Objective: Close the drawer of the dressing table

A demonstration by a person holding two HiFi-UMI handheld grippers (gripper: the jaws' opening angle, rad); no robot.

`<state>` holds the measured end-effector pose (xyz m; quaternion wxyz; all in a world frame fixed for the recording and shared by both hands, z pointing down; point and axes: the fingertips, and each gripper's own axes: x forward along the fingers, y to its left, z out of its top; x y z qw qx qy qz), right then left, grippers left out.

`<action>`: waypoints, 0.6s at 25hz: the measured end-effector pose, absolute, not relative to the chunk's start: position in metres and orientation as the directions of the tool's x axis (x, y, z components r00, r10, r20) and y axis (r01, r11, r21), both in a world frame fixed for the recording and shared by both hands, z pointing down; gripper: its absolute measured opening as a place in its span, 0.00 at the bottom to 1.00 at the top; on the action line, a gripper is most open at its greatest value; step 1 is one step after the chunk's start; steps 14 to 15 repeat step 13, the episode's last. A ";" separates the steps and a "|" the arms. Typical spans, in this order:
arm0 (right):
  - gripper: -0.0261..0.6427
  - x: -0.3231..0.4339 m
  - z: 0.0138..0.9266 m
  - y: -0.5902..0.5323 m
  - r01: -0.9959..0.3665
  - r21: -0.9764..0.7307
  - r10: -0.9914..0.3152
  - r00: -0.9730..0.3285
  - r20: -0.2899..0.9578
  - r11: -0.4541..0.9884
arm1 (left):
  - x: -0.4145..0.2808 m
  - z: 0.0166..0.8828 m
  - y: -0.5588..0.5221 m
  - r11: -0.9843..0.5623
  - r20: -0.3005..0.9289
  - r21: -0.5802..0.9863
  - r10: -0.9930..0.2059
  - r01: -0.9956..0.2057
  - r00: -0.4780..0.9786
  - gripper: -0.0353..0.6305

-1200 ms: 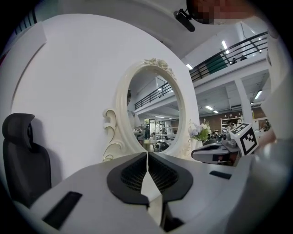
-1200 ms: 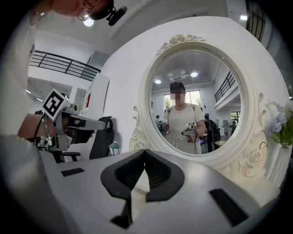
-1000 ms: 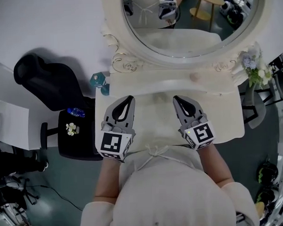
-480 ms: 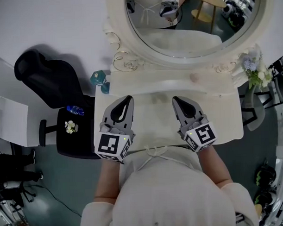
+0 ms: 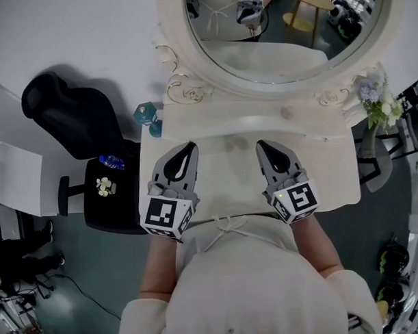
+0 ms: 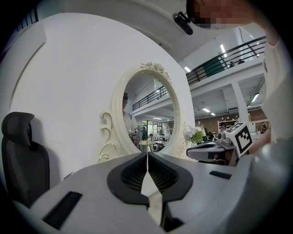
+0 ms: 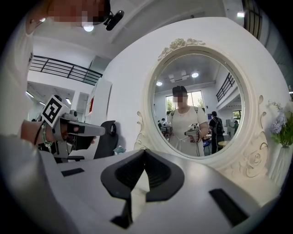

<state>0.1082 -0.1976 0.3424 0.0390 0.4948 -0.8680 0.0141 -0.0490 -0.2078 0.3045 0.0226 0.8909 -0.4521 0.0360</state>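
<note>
The drawer cannot be made out: the front edge of the cream-white carved dressing bench [image 5: 332,167] is covered by the person's pale-clothed torso [image 5: 254,278]. The round mirror in a cream carved frame [image 5: 275,92], at the back of the bench, is cut off by the top of the head view. Over the bench top the grey left tool [image 5: 190,147] and grey right tool [image 5: 260,146] are held level, each with jaws pressed together on nothing. The bench top is pale and smooth. Pale flowers [image 5: 372,99] are seen at the bench's right end. Beside its left end stand a small teal object [image 5: 147,119], too small to identify, and a black office chair [image 5: 70,120] against a white wall [image 5: 67,31]. A dark grey-green floor [image 5: 103,283] surrounds the bench.
</note>
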 end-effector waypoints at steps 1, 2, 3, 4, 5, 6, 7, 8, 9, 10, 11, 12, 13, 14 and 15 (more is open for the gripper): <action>0.04 0.108 0.343 -0.197 -0.860 0.016 -0.858 -0.507 0.082 0.510 | -0.049 0.304 -0.207 -0.590 0.082 0.009 -0.804 -0.807 0.588 0.09; 0.04 0.109 0.343 -0.197 -0.860 0.015 -0.858 -0.507 0.083 0.509 | -0.049 0.304 -0.206 -0.589 0.080 0.010 -0.805 -0.808 0.588 0.09; 0.04 0.109 0.344 -0.197 -0.861 0.013 -0.859 -0.506 0.082 0.509 | -0.049 0.304 -0.206 -0.589 0.080 0.009 -0.805 -0.808 0.587 0.09; 0.04 0.109 0.344 -0.197 -0.861 0.013 -0.859 -0.506 0.081 0.508 | -0.049 0.305 -0.205 -0.589 0.080 0.004 -0.805 -0.808 0.587 0.09; 0.04 0.109 0.344 -0.197 -0.861 0.014 -0.859 -0.506 0.080 0.508 | -0.049 0.306 -0.204 -0.590 0.082 -0.005 -0.805 -0.807 0.588 0.09; 0.04 0.109 0.344 -0.197 -0.861 0.017 -0.859 -0.505 0.080 0.508 | -0.049 0.307 -0.204 -0.590 0.085 -0.013 -0.805 -0.807 0.587 0.09; 0.04 0.109 0.344 -0.198 -0.862 0.018 -0.860 -0.504 0.080 0.507 | -0.048 0.308 -0.203 -0.591 0.090 -0.019 -0.805 -0.807 0.587 0.09; 0.04 0.109 0.345 -0.198 -0.862 0.019 -0.860 -0.504 0.081 0.507 | -0.048 0.310 -0.203 -0.591 0.095 -0.022 -0.804 -0.806 0.587 0.09; 0.04 0.108 0.345 -0.197 -0.861 0.021 -0.860 -0.504 0.083 0.507 | -0.048 0.312 -0.203 -0.591 0.099 -0.022 -0.804 -0.806 0.586 0.09; 0.04 0.108 0.346 -0.196 -0.861 0.023 -0.859 -0.505 0.084 0.509 | -0.048 0.313 -0.202 -0.591 0.102 -0.020 -0.804 -0.806 0.586 0.09; 0.04 0.108 0.346 -0.195 -0.860 0.026 -0.858 -0.506 0.085 0.510 | -0.048 0.314 -0.202 -0.591 0.104 -0.017 -0.803 -0.806 0.587 0.09; 0.04 0.108 0.347 -0.194 -0.859 0.028 -0.858 -0.507 0.086 0.510 | -0.047 0.315 -0.201 -0.591 0.104 -0.014 -0.803 -0.806 0.587 0.09; 0.04 0.108 0.348 -0.193 -0.859 0.029 -0.858 -0.507 0.086 0.511 | -0.047 0.316 -0.201 -0.592 0.105 -0.012 -0.802 -0.806 0.587 0.09; 0.04 0.108 0.348 -0.193 -0.859 0.029 -0.858 -0.507 0.086 0.511 | -0.047 0.316 -0.201 -0.592 0.105 -0.012 -0.802 -0.806 0.587 0.09; 0.04 0.108 0.348 -0.193 -0.859 0.029 -0.858 -0.507 0.086 0.511 | -0.047 0.316 -0.201 -0.592 0.105 -0.012 -0.802 -0.806 0.587 0.09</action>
